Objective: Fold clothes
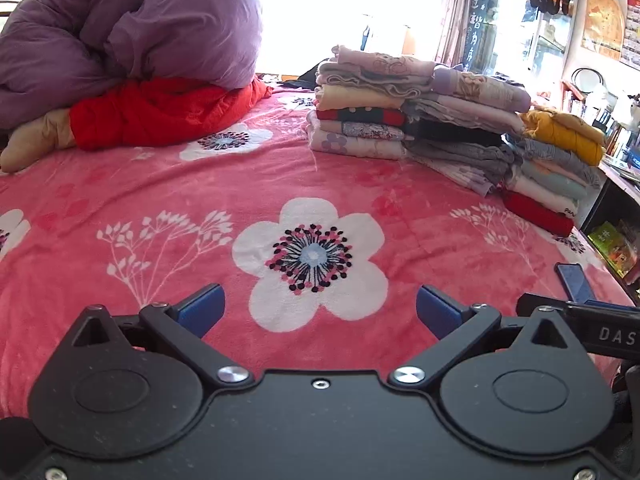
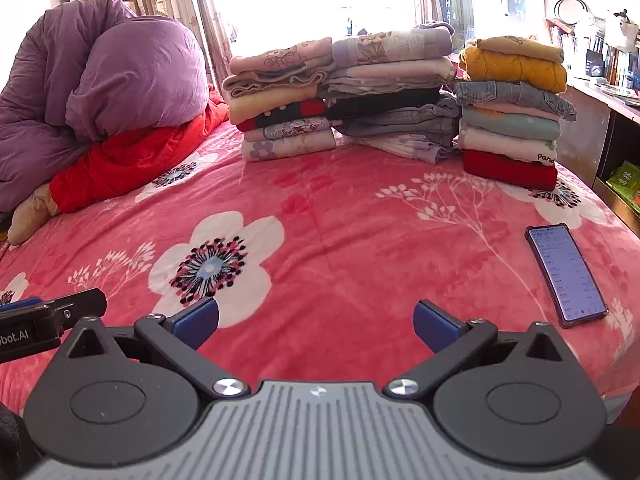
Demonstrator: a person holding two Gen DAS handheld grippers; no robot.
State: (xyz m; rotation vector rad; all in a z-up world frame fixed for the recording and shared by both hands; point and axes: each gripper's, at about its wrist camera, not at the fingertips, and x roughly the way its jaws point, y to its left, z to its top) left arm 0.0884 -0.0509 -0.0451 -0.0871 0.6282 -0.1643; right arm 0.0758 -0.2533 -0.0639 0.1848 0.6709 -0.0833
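Observation:
Three stacks of folded clothes stand at the far side of the bed: a left stack (image 2: 282,100), a middle stack (image 2: 392,92) and a right stack (image 2: 512,108) with a yellow top and a red bottom piece. They also show in the left wrist view (image 1: 420,116). My left gripper (image 1: 320,310) is open and empty, low over the pink flowered blanket (image 1: 200,184). My right gripper (image 2: 316,324) is open and empty, beside it on the right. No loose garment lies between the fingers.
A purple duvet (image 2: 100,80) lies heaped on a red quilt (image 2: 132,160) at the far left. A phone (image 2: 566,276) lies screen up on the blanket at the right. A shelf with books (image 2: 608,64) stands past the bed's right edge.

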